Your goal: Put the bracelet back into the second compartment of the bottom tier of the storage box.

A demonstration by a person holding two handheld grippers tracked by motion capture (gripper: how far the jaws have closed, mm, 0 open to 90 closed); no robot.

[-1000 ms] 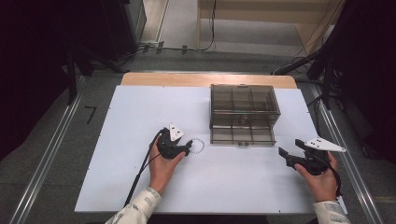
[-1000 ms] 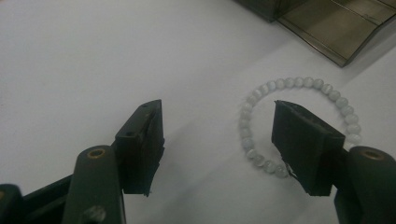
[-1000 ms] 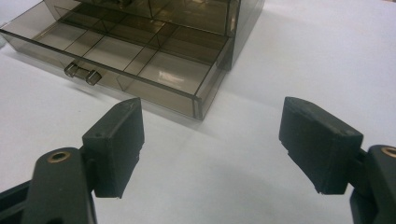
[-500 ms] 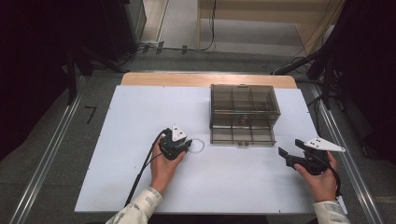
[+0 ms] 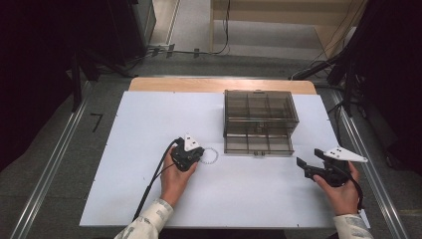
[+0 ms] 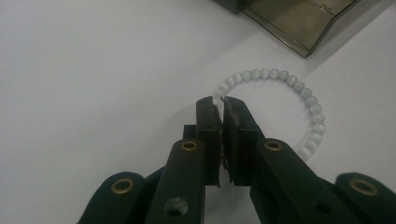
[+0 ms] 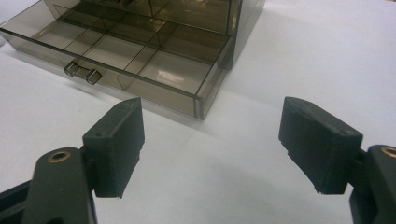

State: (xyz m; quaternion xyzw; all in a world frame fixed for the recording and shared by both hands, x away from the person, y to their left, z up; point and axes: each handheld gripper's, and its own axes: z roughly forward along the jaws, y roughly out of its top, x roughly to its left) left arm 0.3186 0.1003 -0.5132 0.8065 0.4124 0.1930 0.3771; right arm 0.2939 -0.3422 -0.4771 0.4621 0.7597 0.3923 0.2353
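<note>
1. A white table point(image 5: 124, 164) stands in a dim room, with grey floor and metal rails along both sides and a strip of bare wood at its far edge.
2. A smoky, see-through drawer box point(image 5: 259, 119) sits toward the far right of the table, divided inside into small compartments. Its lower drawer point(image 7: 135, 56) is pulled out toward the person, its handle point(image 7: 81, 72) at the front and its compartments open from above.
3. A white bead bracelet point(image 6: 299, 91) lies flat on the table just in front of the box's near left corner, close to it but apart from it.
4. The left gripper point(image 6: 221, 105) is down at the near side of the bracelet's ring. Its jaws have just been closing and now stand almost together, pinching the bead strand between the tips; a bead shows right at the gap. The rest of the ring curves away past the jaws and lies on the table.
5. From above, the left gripper point(image 5: 188, 155) sits under the person's left hand point(image 5: 175, 177), its black cable point(image 5: 152, 186) trailing back toward the near edge, and the bracelet point(image 5: 211, 156) peeks out on its right.
6. The right gripper point(image 5: 318, 169) is held low over the table, well apart from the bracelet, near the box's right front corner. Its jaws stand wide apart with nothing between them, aimed toward the open drawer.
</note>
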